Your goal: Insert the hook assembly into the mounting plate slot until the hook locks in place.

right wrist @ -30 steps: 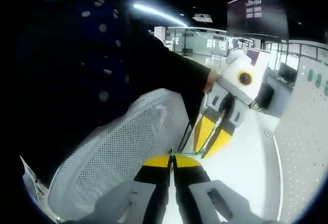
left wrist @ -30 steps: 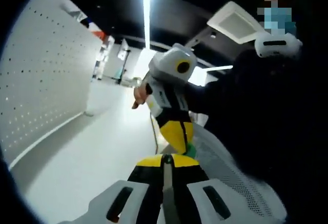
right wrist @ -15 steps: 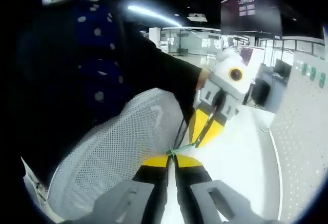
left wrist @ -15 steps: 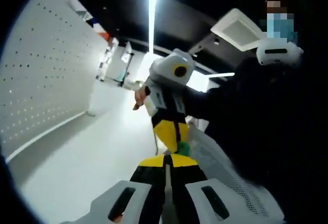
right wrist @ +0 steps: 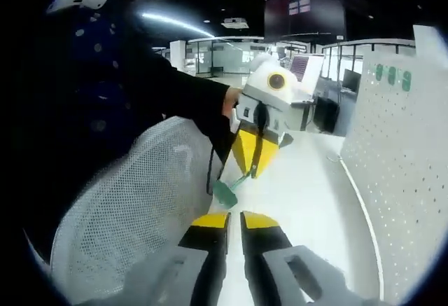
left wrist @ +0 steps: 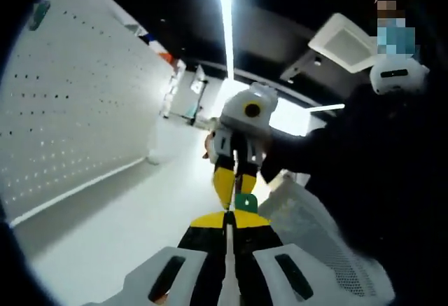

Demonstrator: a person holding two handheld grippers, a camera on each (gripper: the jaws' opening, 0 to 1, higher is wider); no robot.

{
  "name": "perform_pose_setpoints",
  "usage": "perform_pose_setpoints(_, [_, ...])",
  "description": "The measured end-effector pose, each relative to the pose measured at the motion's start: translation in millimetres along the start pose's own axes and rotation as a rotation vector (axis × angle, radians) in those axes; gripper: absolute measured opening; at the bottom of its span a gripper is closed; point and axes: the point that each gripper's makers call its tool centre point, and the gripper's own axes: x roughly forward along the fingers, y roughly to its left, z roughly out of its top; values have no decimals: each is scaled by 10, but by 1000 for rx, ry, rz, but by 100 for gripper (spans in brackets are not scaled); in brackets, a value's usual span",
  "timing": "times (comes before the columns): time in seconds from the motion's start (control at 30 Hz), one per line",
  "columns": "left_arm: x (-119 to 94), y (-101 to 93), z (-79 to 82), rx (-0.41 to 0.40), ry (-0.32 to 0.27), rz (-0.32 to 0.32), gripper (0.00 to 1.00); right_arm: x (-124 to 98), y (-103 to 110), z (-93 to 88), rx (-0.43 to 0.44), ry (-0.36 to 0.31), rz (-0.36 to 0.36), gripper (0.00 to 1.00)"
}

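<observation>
Seemingly, green hook assembly [right wrist: 225, 192] pinched by left gripper [right wrist: 249, 174] — right gripper [right wrist: 234, 216] barely parted, holding nothing — beside pegboard [left wrist: 70, 131].

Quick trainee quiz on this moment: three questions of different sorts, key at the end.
1. True or false: the green hook assembly is already seated in the white pegboard.
2. Which gripper holds the hook assembly? A) left B) right C) neither
3. Fill in: beside the grippers is a white ___ chair back.
Key: 1 false, it is held in the air, apart from the pegboard; 2 A, the left gripper; 3 mesh.
</observation>
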Motion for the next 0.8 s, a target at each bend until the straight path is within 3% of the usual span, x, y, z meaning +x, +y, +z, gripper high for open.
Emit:
perform_pose_setpoints(0.17, [-90,242,91,14,-45,143,1,-13,-76,6,25,-18,-48,12])
perform_pose_setpoints(0.3, [-146,398,124,17,-54,244,1,-22,-274,2,64,-33,-143,17])
perform_pose_setpoints(0.6, [-162,492,259,13,-92,356,1,-53,-526,145,96,-113,-258,23])
perform_pose_setpoints(0.8, [-135,440,330,16,-129,359,1,-56,-560,252,112,-172,-269,25])
